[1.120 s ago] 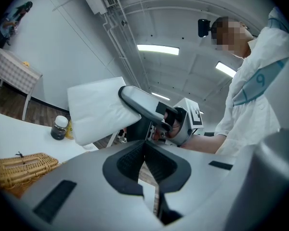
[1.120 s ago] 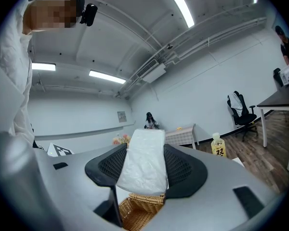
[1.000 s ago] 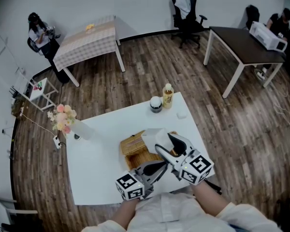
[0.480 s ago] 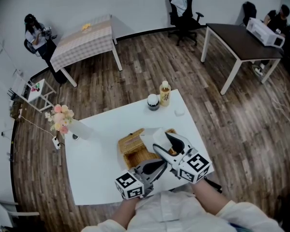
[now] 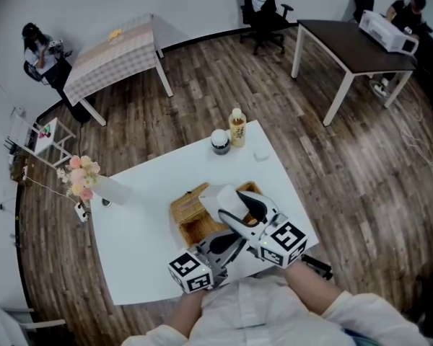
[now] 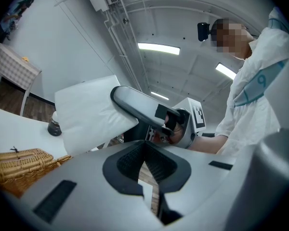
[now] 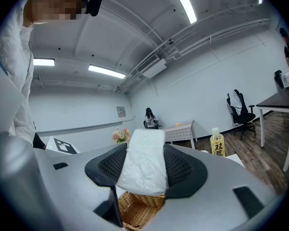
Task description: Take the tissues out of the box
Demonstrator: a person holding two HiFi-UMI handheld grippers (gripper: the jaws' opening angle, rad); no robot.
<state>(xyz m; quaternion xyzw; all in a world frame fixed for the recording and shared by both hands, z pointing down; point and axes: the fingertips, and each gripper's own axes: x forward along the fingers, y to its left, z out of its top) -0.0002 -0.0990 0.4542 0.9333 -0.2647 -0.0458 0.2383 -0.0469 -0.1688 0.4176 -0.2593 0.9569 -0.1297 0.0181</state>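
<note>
Barely any change from the earlier frame: the head camera has swung a little, so the table (image 5: 141, 251) and its things sit further left in view, and the right gripper still holds its load over the wicker basket (image 5: 187, 225)

Flowers (image 5: 79, 175) stand well left of the basket, near the table's left edge

Left gripper (image 6: 145, 146) is on the near side of the basket, angled up. Its jaws are closed together with nothing between them, so it's idle

The basket sits on the white table and serves as the box. What shows of its inside looks empty, though part is hidden behind the grippers

Tissue pack (image 5: 217, 196) is up in the air, above the basket's far right corner and clear of the rim

Right gripper (image 7: 141, 170) is clamped on the pack, a pad pressing each flat side, with the upper half sticking out past the jaws

Handling, as a judgement: the pack is light, soft and squashy, and its plastic wrap looks a bit slick. Best hold is across the middle of the flat faces, as now. Firm but not crushing, since an end grip could let it bend or slide out

Jar (image 5: 220, 142) and bottle (image 5: 237, 127) stand beyond the basket at the table's far edge, well apart from it and not involved
</note>
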